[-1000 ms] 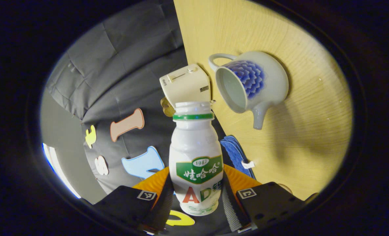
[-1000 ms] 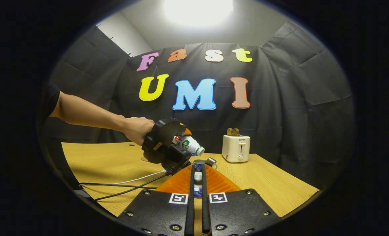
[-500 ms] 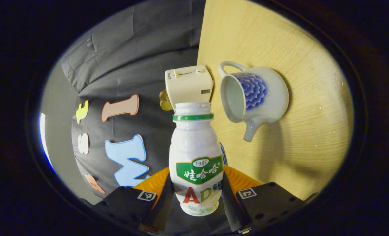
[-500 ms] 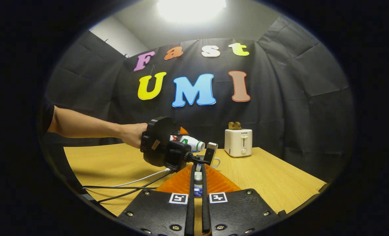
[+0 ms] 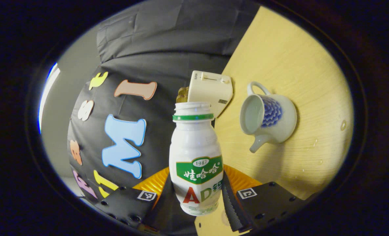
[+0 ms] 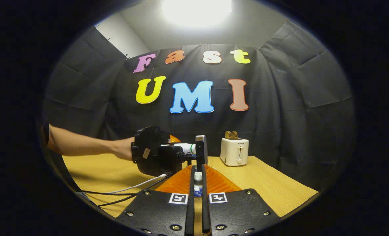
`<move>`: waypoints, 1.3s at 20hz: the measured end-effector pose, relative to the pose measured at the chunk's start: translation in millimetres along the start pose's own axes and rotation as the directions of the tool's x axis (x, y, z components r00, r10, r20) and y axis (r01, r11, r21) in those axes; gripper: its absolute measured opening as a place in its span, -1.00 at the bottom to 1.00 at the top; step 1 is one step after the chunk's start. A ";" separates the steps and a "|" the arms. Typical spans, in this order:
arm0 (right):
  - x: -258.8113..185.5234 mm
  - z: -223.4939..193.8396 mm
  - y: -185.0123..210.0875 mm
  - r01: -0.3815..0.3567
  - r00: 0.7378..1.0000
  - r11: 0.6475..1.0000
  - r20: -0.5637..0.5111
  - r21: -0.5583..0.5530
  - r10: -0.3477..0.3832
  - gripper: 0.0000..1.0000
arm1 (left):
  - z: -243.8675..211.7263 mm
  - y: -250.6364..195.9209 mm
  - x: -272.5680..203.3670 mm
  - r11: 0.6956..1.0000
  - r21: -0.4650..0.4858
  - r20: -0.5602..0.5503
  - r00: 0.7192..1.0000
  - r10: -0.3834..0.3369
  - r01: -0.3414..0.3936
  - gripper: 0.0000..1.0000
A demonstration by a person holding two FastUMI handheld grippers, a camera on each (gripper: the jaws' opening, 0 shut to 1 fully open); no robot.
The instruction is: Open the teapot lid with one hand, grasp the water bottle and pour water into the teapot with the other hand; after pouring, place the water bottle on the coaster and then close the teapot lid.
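Since a second ago my left gripper (image 5: 197, 203) has swung the water bottle (image 5: 196, 157) away from the teapot (image 5: 269, 118), and the pot now sits smaller and farther off to the right of the bottle's neck. Both fingers clamp the bottle's lower body, one on each side. It is smooth white plastic, waisted, with a green band under its open threaded mouth and a green label on its belly.

Ahead and to the right of the bottle, the teapot stands lidless on the pale wood-grain table (image 5: 289, 65). It is glossy, round-bellied ceramic, white with a blue scale pattern, a loop handle and a short spout. A few droplets dot the wood near it. Just beyond the bottle mouth is a boxy cream toaster (image 5: 210, 91).

My right gripper (image 6: 197, 183) has its fingers drawn nearly together on a small pale and blue piece, which I take for the teapot lid (image 6: 198, 177). Past those fingers a hand (image 6: 122, 152) holds the other gripper with the bottle lying roughly level.
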State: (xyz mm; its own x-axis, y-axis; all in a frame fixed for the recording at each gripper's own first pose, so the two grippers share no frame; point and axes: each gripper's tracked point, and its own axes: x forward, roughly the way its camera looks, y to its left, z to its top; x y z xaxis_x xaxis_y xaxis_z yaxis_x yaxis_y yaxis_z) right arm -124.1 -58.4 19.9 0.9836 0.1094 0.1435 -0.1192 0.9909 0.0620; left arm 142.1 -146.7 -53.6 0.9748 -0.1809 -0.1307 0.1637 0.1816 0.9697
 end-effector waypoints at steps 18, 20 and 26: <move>182.0 -37.1 -12.2 0.073 0.986 0.996 -0.151 0.042 -0.066 -0.82 | -82.8 37.2 -3.8 0.536 -0.843 0.016 0.995 0.103 -0.042 0.62; 202.0 -42.8 -6.8 0.065 0.984 0.998 -0.169 -0.001 -0.065 -0.82 | -100.1 40.2 -5.1 0.521 -0.851 -0.002 0.994 0.113 -0.061 0.41; 226.0 -63.3 -8.7 0.080 0.975 0.995 -0.204 -0.055 -0.090 -0.82 | -126.6 53.1 -18.9 0.355 -0.934 0.011 0.991 0.131 -0.037 0.60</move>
State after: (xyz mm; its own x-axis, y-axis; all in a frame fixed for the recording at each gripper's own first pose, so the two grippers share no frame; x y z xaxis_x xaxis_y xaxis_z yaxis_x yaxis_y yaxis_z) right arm 107.8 -37.4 -10.7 0.9972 0.0333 -0.0676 -0.0321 0.9993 0.0187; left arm 151.6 -11.3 -25.8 0.9861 -0.1659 -0.0001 0.1638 0.9740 0.1565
